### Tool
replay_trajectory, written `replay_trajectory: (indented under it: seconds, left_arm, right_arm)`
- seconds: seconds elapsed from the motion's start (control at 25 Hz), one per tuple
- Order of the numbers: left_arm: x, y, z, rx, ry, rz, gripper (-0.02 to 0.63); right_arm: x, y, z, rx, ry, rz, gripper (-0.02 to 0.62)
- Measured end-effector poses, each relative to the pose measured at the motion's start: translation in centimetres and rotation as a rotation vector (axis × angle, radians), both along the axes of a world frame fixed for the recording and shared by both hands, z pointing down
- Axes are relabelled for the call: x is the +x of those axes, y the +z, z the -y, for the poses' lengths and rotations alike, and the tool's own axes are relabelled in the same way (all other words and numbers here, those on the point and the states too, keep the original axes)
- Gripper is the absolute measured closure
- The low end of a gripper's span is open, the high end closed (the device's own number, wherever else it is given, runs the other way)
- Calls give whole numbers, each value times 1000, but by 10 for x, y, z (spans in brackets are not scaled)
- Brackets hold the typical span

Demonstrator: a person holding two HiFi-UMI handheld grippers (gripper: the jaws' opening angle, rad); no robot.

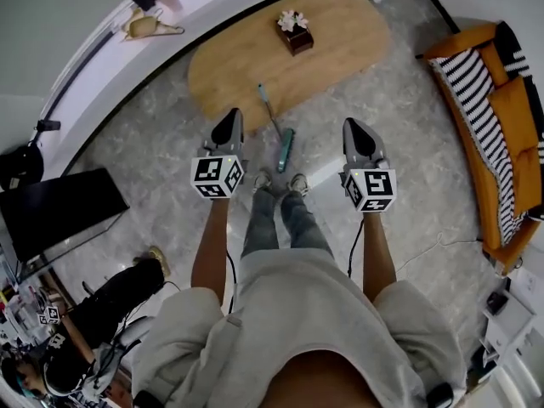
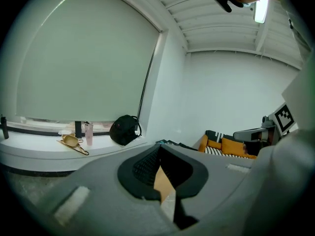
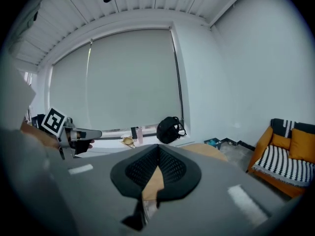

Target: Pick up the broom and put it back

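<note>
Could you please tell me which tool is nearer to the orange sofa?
Right. The right tool hangs over the floor on the side of the sofa; the left tool is across the person's legs, farther away.

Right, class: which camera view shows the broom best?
The head view: the broom lies whole on the floor beside the wooden table, just ahead of the person's feet. Neither gripper view shows it; both look out over the table toward the walls.
</note>
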State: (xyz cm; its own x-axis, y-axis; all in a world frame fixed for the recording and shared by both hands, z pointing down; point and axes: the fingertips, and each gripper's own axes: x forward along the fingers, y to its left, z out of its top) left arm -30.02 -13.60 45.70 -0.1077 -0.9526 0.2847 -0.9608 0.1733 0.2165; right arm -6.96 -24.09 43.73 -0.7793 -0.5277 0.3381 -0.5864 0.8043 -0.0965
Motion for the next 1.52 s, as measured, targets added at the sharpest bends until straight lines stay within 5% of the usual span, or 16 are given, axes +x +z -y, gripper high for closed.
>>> replay_trajectory:
  seconds: [0.52, 1.08, 1.36, 1.52]
  left_arm:
    - [-19, 99, 12, -80, 114, -49, 606]
    - [-15, 182, 4, -109, 138, -108, 604]
    - [-5, 209, 21, -95, 212, -129, 443]
    - [-7, 221, 42, -102, 233, -118, 405]
  right_arm:
    - [-22, 87, -3, -38, 41, -92, 592]
    - [-22, 170, -39, -132, 24, -142, 592]
    - [-23, 194, -56, -169, -2, -159, 592]
    - [-18, 203, -61, -184, -17, -175, 593]
